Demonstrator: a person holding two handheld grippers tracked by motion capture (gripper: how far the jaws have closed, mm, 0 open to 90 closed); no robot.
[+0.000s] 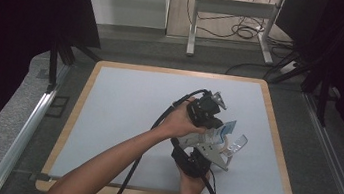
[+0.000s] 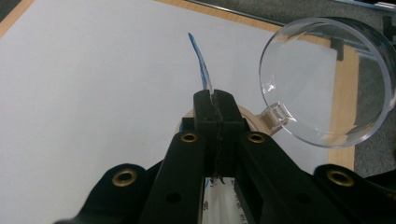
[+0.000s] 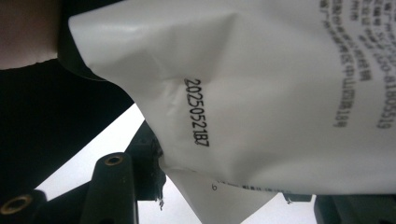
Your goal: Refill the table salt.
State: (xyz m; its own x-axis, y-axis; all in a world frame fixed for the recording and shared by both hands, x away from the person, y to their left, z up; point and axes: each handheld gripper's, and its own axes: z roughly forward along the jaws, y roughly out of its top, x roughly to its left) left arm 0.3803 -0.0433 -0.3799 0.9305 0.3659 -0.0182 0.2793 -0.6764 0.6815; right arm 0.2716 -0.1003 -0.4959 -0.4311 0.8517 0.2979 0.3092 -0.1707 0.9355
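Now the left gripper (image 2: 215, 100) clamps the packet's (image 2: 201, 70) edge; the right gripper's (image 3: 224, 186) state stays unclear behind it.

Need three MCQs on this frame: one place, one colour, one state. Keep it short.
1. Where is the clear round lid?
A. right of the left tool's jaws in its own view
B. on the floor
C. under the table

2. What colour is the table mat?
A. red
B. light grey
C. green

3. How stands the left tool?
A. wide open
B. lying unheld on the mat
C. shut on the packet's thin edge

A: the lid sits right of the jaws.
B: the mat is pale grey inside a wooden rim.
C: the jaws meet with the blue-white edge between them.
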